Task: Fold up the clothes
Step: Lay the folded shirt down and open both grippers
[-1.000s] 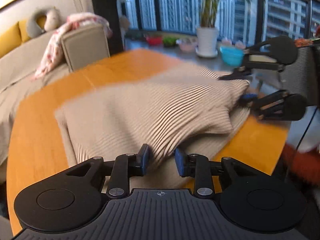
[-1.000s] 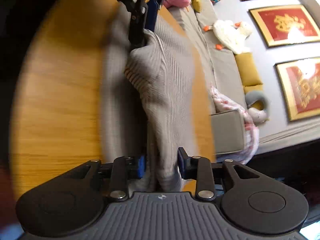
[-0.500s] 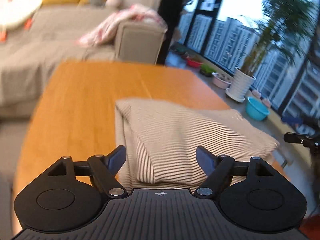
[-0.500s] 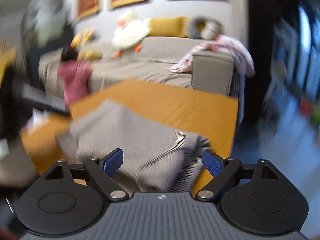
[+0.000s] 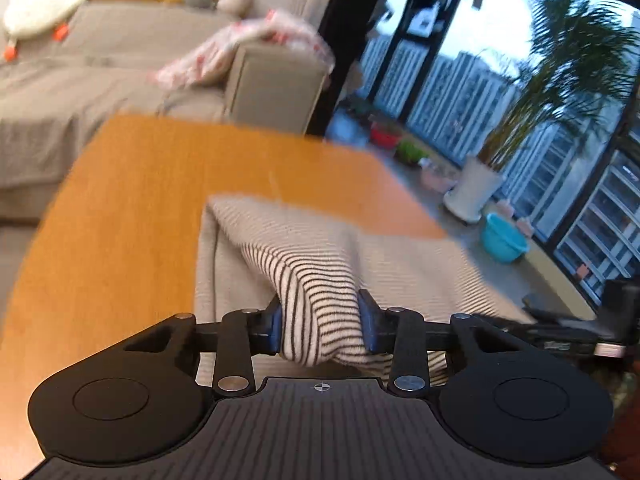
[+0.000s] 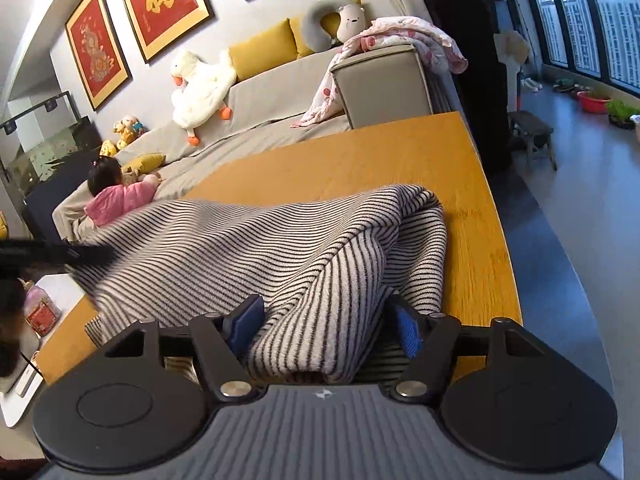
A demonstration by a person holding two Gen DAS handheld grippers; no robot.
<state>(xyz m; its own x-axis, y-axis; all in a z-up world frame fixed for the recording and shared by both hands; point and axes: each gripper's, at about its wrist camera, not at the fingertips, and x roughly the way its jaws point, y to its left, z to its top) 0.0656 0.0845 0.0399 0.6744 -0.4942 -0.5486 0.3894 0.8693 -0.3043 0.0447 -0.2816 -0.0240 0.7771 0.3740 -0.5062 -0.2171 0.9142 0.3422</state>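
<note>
Striped sweater (image 6: 256, 248) — folded bundle on orange tabletop (image 5: 132, 200), both near corners taken up.

Left gripper (image 5: 320, 322) fingers pinch a bunched fold; right gripper (image 6: 324, 326) fingers flank fabric, not fully closed — close firmly, lift both evenly, keep edges aligned.

The left tool (image 5: 320, 326) is matte black with silver screws; the right tool (image 6: 324, 330) carries blue pads (image 6: 406, 330).
</note>
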